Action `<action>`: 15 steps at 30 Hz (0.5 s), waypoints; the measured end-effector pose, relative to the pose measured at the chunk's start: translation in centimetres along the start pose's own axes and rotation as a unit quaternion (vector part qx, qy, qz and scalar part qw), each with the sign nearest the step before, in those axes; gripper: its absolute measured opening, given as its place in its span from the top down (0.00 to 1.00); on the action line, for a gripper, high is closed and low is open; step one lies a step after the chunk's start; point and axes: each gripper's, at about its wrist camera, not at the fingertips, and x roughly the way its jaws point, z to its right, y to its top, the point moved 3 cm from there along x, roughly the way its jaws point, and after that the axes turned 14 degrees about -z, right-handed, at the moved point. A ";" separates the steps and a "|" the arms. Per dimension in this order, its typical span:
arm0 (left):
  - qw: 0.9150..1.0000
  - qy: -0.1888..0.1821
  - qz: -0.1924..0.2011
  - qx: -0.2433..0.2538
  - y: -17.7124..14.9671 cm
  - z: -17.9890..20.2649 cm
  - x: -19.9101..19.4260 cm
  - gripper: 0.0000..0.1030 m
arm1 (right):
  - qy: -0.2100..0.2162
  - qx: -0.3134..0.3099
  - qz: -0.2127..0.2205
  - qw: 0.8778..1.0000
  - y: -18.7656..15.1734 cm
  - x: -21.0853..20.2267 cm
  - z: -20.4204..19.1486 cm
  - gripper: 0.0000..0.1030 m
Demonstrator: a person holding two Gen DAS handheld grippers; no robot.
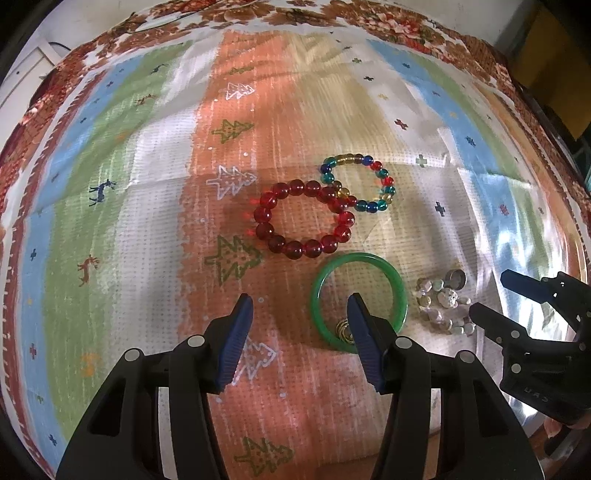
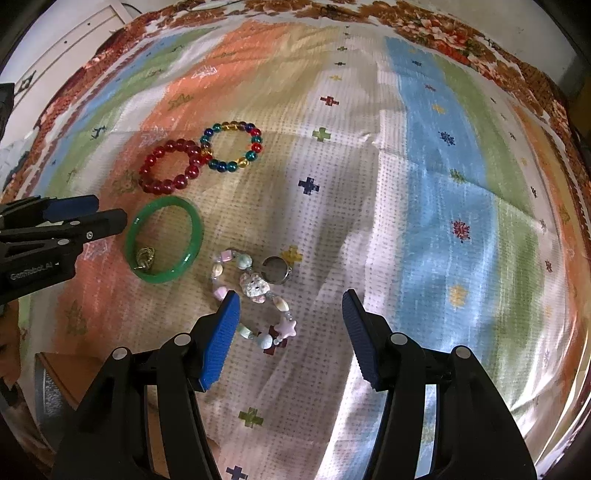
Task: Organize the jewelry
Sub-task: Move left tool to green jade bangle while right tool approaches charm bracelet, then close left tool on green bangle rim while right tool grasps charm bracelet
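Note:
A red bead bracelet (image 1: pixel 303 219) (image 2: pixel 170 166) overlaps a multicolour bead bracelet (image 1: pixel 360 182) (image 2: pixel 232 144) on the patterned cloth. A green bangle (image 1: pixel 360 301) (image 2: pixel 164 240) lies nearer, with a small gold piece (image 1: pixel 343 326) (image 2: pixel 144 256) inside it. A pastel charm bracelet (image 1: pixel 445 306) (image 2: pixel 255 295) and a silver ring (image 1: pixel 455 280) (image 2: pixel 275 270) lie to its right. My left gripper (image 1: pixel 301 306) is open and empty, its right finger over the bangle's near rim. My right gripper (image 2: pixel 290 306) is open and empty above the charm bracelet.
The striped cloth (image 2: pixel 424 184) with tree and cross prints covers the whole table, with a floral border (image 1: pixel 388 22) at the far edge. A cardboard box corner (image 2: pixel 66 373) shows at the lower left of the right wrist view.

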 end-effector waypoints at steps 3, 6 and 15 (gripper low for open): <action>1.000 0.002 -0.006 0.003 0.2 0.0 0.5 0.48 | -0.005 0.001 -0.005 1.000 0.0 0.5 0.1 0.44; 1.000 0.003 -0.010 0.004 0.4 0.0 0.8 0.47 | -0.009 0.002 -0.011 1.000 0.1 1.1 0.3 0.44; 1.000 0.011 -0.022 0.012 0.8 0.2 2.0 0.47 | -0.016 0.001 -0.022 1.000 0.5 2.2 0.2 0.44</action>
